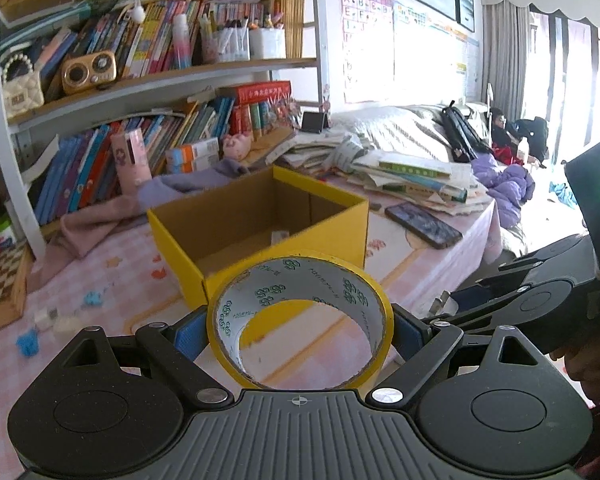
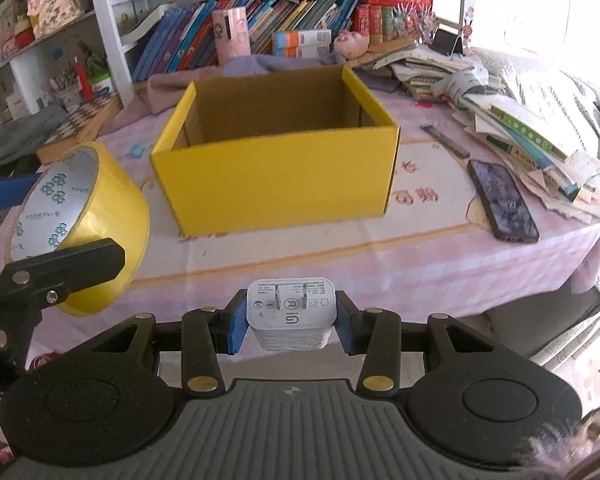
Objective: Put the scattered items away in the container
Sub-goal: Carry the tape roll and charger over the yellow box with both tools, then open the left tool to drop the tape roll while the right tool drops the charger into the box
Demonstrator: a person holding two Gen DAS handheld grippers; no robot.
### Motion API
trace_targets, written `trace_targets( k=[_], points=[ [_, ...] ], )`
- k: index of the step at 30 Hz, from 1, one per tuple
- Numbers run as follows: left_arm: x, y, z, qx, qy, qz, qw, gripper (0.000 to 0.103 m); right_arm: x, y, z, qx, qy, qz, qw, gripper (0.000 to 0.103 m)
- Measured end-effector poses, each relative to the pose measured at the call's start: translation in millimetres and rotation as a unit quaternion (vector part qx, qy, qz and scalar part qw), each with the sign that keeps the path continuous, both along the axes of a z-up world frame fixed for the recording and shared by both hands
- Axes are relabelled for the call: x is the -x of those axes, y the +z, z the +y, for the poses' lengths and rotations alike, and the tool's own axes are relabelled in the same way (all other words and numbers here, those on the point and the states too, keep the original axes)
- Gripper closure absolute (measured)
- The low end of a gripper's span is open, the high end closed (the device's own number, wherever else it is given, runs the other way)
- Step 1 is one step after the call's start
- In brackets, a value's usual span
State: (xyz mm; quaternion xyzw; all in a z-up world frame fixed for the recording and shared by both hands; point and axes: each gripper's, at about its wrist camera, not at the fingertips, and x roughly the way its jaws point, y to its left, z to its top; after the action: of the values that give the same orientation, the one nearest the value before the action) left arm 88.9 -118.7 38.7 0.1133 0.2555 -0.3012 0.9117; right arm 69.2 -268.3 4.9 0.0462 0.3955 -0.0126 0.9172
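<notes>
Between the blue pads of the left gripper (image 1: 300, 330) sits a roll of yellow tape (image 1: 300, 320), clamped on its outer sides with the jaws spread wide to take it, its open core facing the camera so the pink tablecloth (image 1: 100, 360) shows through. Just beyond the roll, ahead of the jaws, stands the yellow cardboard box (image 1: 328, 236), open at the top with a brown inside; a small pale scrap lies on its floor, too small to tell. Ahead and to the left of the jaws, small blue and white bits (image 1: 40, 328) lie scattered on the cloth. Ahead and to the right lies a dark phone (image 1: 422, 226), with a heap of books and papers (image 1: 412, 176) past it.

Between the right gripper's (image 2: 291, 320) pads is a white wall charger (image 2: 291, 312), its two flat prongs pointing away from the camera; the jaws are drawn in to a narrow gap and press its two sides. Straight ahead of these jaws, well apart across bare cloth, stands the same yellow box (image 2: 276, 176). To the left of the jaws the tape roll (image 2: 80, 224) shows in the other gripper, held clear of the table. To the right and ahead lies the phone (image 2: 502, 200). Behind the box runs a shelf of books (image 2: 260, 12).
</notes>
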Motion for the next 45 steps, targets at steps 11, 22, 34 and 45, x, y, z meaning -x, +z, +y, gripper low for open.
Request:
trace_targets(
  k=[11, 22, 34, 45],
  points=[
    [-53, 20, -33, 0.011, 0.021, -0.036, 0.9991, 0.011, -58, 31, -39, 0.005, 0.02, -0.059, 0.998, 0.062],
    [-119, 26, -63, -0.003, 0.088, -0.052, 0.9947, 0.011, -145, 72, -79, 0.028, 0.068, -0.128, 0.989, 0.062],
    [-175, -20, -97, -0.056, 0.131, 0.016, 0.9897, 0.011, -263, 48, -64, 0.042, 0.178, -0.075, 0.98, 0.062],
    [-193, -52, -106, -0.07, 0.151, 0.09, 0.982, 0.011, -319, -10, -24, 0.078, 0.26, 0.03, 0.962, 0.062]
  ],
)
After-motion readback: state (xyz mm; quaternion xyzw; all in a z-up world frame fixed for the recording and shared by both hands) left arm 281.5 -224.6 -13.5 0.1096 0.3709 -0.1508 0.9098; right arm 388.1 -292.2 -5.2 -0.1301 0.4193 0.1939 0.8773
